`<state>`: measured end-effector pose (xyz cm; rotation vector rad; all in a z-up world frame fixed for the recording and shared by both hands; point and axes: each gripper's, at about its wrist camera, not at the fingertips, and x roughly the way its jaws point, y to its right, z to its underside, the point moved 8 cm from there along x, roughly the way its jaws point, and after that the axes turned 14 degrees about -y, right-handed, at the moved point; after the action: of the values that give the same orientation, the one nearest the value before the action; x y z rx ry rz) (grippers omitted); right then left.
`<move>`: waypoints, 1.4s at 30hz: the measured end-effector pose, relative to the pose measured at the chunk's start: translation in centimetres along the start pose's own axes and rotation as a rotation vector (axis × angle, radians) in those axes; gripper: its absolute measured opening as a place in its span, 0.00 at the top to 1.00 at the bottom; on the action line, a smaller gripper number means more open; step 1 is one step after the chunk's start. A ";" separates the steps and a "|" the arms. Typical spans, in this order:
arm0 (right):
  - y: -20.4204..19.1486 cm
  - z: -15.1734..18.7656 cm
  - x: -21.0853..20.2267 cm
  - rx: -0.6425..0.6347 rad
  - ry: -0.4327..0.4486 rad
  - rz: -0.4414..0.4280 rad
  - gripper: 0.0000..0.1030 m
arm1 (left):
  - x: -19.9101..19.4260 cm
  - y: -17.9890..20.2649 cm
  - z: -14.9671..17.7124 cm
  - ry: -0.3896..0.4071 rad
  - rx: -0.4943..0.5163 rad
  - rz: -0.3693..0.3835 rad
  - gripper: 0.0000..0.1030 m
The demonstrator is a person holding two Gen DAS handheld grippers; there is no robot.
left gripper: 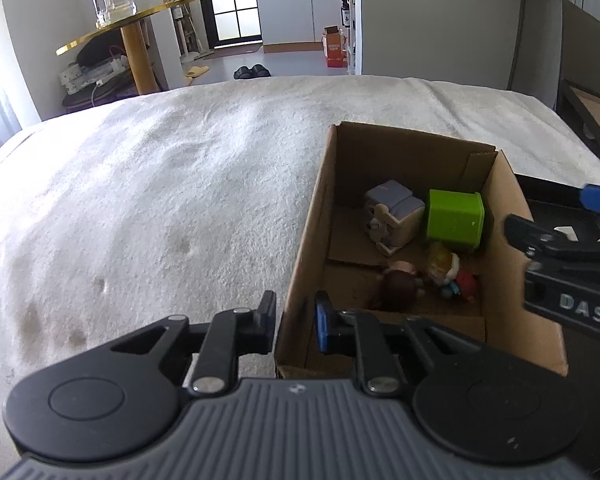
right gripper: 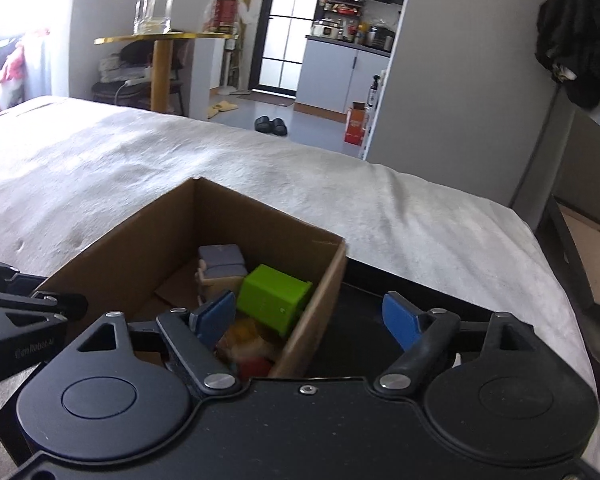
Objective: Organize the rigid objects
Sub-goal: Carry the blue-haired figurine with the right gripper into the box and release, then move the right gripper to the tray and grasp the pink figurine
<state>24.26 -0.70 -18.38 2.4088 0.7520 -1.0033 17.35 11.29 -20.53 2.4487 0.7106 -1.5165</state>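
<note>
An open cardboard box (left gripper: 312, 216) (right gripper: 132, 240) stands on the white bed cover. Inside lie a green cube (left gripper: 454, 220) (right gripper: 274, 300), a grey and beige toy (left gripper: 394, 216) (right gripper: 220, 268), a brown-haired figure (left gripper: 398, 286) and a yellow, red and blue figure (left gripper: 450, 274) (right gripper: 246, 344). My left gripper (left gripper: 296, 324) is shut on the box's near left wall, one finger outside, one inside. My right gripper (right gripper: 308, 320) is open and straddles the box's right wall, holding nothing; it also shows in the left wrist view (left gripper: 560, 256).
The white bed cover (left gripper: 160, 200) (right gripper: 340, 200) spreads left and beyond the box. A black surface (right gripper: 360, 320) lies right of the box. A gold side table (left gripper: 140, 32) with glass jars stands past the bed. A dark frame (left gripper: 588, 120) borders the right.
</note>
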 end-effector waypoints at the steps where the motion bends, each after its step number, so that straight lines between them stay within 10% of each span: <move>1: 0.3 0.1 0.0 0.010 -0.002 0.002 0.22 | 0.0 0.1 0.0 -0.002 0.002 -0.003 0.77; 12: 4.1 1.8 -0.8 0.095 -0.006 0.018 0.11 | -1.1 0.8 -0.6 0.028 0.026 -0.048 0.43; 42: 11.2 6.1 -0.2 0.216 -0.042 0.029 0.00 | -2.3 4.0 -1.8 0.040 0.082 -0.119 0.17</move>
<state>28.03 -12.77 -20.25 2.5623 0.6199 -1.1731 19.86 7.79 -18.09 2.5448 0.8313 -1.5720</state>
